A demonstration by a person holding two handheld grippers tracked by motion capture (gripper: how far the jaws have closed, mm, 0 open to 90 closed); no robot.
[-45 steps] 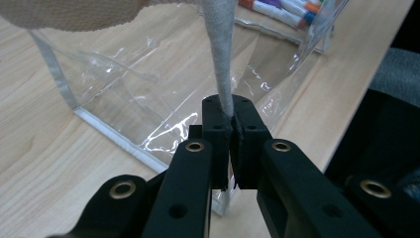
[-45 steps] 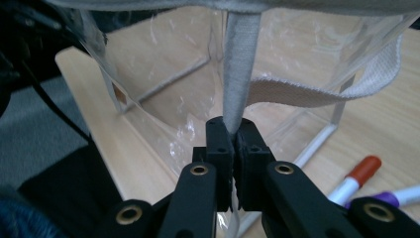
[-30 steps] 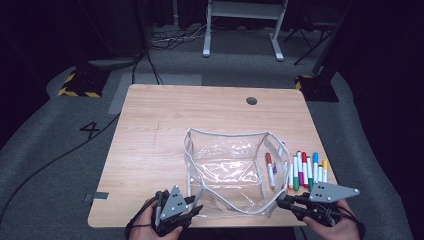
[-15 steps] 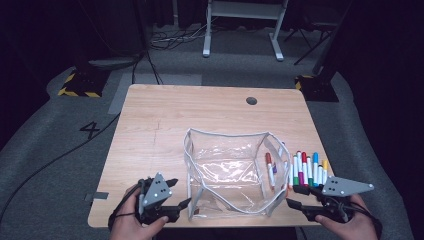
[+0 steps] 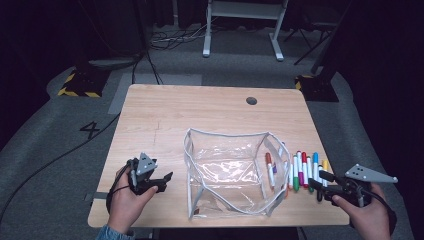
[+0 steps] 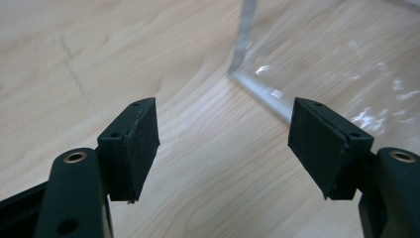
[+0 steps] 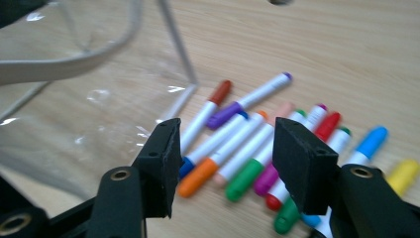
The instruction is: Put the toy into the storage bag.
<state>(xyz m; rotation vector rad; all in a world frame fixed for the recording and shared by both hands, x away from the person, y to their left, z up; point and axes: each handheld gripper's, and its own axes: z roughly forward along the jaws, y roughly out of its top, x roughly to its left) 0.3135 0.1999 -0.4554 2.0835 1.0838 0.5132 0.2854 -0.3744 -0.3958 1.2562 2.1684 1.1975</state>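
A clear plastic pouch (image 5: 230, 172) with grey trim stands open at the table's middle front. Several coloured markers (image 5: 302, 172) lie in a row just right of it. A red-capped marker (image 5: 270, 167) lies against the pouch's right wall; I cannot tell whether it is inside. My left gripper (image 5: 167, 176) is left of the pouch, apart from it. Its jaws have just been opening, with bare wood between them (image 6: 225, 144) and the pouch corner (image 6: 257, 89) ahead. My right gripper (image 5: 317, 181) has also just been opening and hovers open (image 7: 225, 144) over the markers (image 7: 237, 148), gripping none.
The wooden table (image 5: 200, 115) has a dark round hole (image 5: 251, 100) at the back right. Its front edge runs just below both hands. Beyond it lie grey floor, cables and a white desk frame (image 5: 240, 30).
Both grippers were shut at the pouch's front corners. They have opened and drawn apart, the left going left, the right going right toward the markers.
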